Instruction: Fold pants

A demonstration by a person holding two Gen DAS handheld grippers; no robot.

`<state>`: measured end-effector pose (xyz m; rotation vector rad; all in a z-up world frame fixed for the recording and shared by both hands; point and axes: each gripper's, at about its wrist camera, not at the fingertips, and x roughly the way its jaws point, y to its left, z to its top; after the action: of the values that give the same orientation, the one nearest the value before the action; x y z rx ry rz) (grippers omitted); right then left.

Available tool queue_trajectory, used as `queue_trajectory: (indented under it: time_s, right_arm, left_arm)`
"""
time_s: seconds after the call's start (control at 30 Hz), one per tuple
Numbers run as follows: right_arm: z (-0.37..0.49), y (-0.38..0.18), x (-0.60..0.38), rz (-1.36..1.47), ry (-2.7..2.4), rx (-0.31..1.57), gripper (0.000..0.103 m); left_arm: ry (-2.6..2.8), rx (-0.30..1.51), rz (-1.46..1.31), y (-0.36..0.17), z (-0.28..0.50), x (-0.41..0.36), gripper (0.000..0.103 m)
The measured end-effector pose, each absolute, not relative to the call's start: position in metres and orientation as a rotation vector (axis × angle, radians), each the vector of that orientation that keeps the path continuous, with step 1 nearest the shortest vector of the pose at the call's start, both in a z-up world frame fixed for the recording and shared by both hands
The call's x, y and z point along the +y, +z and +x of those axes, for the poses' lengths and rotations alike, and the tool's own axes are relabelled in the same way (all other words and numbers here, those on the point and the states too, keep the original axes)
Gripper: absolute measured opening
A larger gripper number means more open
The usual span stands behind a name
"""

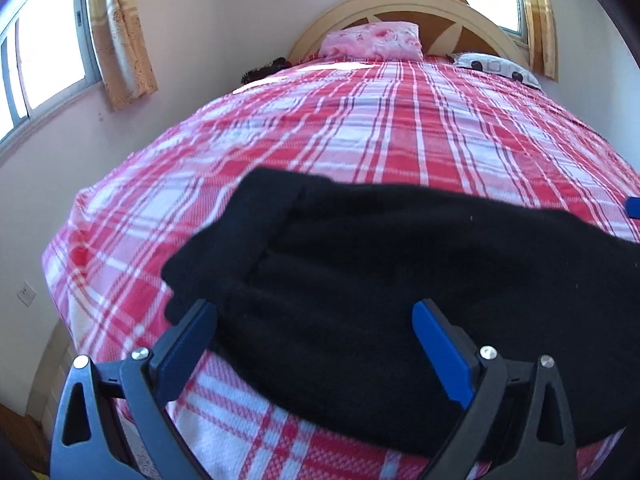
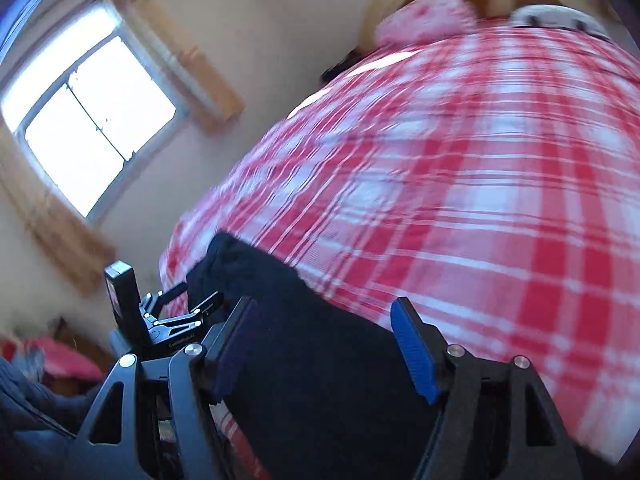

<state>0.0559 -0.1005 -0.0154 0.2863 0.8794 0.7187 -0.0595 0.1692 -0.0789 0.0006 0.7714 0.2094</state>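
A pair of black, soft fleece-like pants (image 1: 400, 264) lay bunched across the near end of a bed covered with a red, pink and white plaid sheet (image 1: 360, 128), one hemmed end turned toward the left edge of the bed, the rest running off to the right of the left wrist view. The left tongs (image 1: 314, 320) were spread wide apart, their blue-padded fingers (image 1: 440, 352) poised at either side of the dark cloth with nothing pinched between them; whether the pads touched the fabric could not be told. In the right wrist view, which was blurred, the right tongs (image 2: 322, 320) were likewise released, their fingers (image 2: 414, 356) set well apart over the same black pants (image 2: 312, 360), which filled the gap between them and reached back to the bed's left edge. Just beyond the right tongs' left finger, the black body of the other tool (image 2: 160, 316) showed near the corner of the bed. At the far end of the bed stood a curved, cream-and-brown wooden headboard (image 1: 404, 8), with a pink floral pillow (image 1: 372, 40) against it and a white pillow with dark square marks (image 1: 496, 66) to its right. A window with yellowish patterned curtains (image 1: 120, 40) was set in the pale wall left of the bed.
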Motion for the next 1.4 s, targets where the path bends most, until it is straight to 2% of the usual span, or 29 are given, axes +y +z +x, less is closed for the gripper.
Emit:
queue_trajectory:
  time_s: [0.13,0.27,0.47,0.67,0.97,1.03,1.13,1.4]
  right_arm:
    - [0.074,-0.039,-0.049,0.105,0.719,0.97,0.07]
    - [0.067,-0.052,-0.056,0.121,0.747,1.043,0.07]
    - [0.028,-0.041,-0.048,0.134,0.778,1.034,0.07]
    - [0.008,-0.02,-0.036,0.017,0.754,0.948,0.07]
    - [0.013,-0.043,-0.073,0.064,0.789,1.144,0.07]
    - [0.016,-0.04,-0.078,-0.041,0.713,1.12,0.07]
    - [0.033,-0.045,-0.089,0.039,0.745,1.159,0.07]
    - [0.051,-0.034,-0.086,-0.022,0.73,1.103,0.07]
  left_arm:
    - [0.18,0.796,-0.088,-0.082,-0.064,0.184,0.103]
    - [0.171,0.806,-0.078,-0.084,-0.062,0.181,0.103]
    - [0.173,0.81,-0.083,-0.084,-0.061,0.182,0.103]
    - [0.169,0.82,-0.085,-0.083,-0.059,0.184,0.103]
    - [0.17,0.826,-0.09,-0.082,-0.059,0.187,0.103]
    - [0.17,0.826,-0.089,-0.082,-0.058,0.187,0.103]
    - [0.169,0.829,-0.089,-0.082,-0.057,0.187,0.103]
    - [0.164,0.832,-0.089,-0.083,-0.057,0.187,0.103]
